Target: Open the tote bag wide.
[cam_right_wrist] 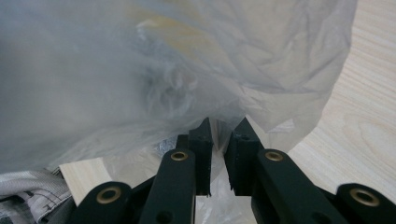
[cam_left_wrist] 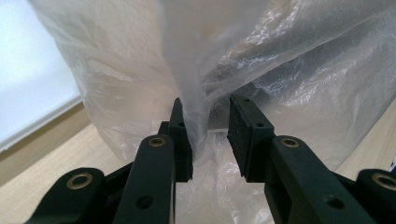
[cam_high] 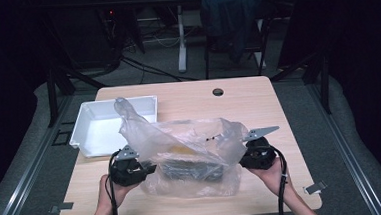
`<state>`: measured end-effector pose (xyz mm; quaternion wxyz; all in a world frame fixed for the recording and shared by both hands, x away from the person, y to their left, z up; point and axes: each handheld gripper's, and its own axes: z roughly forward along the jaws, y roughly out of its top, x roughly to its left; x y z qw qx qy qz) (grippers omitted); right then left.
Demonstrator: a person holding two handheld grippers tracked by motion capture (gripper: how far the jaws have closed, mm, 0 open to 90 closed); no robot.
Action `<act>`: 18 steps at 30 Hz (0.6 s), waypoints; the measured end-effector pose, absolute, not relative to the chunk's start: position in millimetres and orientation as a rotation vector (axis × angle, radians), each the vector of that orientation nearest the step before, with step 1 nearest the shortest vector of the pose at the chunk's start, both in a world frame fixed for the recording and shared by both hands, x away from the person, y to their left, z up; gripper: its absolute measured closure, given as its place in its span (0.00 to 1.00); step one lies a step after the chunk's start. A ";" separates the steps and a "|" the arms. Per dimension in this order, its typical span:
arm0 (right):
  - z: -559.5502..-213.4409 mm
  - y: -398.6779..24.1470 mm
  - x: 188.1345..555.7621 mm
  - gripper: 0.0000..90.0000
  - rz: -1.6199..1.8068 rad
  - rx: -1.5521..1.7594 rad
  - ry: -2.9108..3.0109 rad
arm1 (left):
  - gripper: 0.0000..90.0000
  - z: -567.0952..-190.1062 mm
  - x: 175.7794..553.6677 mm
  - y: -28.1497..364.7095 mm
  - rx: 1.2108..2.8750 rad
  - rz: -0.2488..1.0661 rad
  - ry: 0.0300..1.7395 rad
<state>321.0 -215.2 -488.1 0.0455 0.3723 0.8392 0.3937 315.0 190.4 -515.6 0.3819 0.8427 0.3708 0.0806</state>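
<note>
At the near edge of the desk (cam_high: 278, 107) we hold the clear plastic bag (cam_high: 190, 142) between us. Our left tongs (cam_left_wrist: 208, 135) stand narrowly apart around a fold; our right tongs (cam_right_wrist: 218, 140), nearly closed, seem to pinch film. Far left sits a white tray (cam_high: 95, 131).

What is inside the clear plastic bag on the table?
Through the clear plastic bag a dark, flat-lying thing shows at the bottom, with something yellowish above it. The crumpled film blurs both, so what they are cannot be told.
</note>
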 end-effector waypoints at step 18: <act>-508.1 -211.6 335.3 0.91 1.108 1.194 2.652 | 0.45 -484.7 301.9 198.6 1.982 0.326 0.964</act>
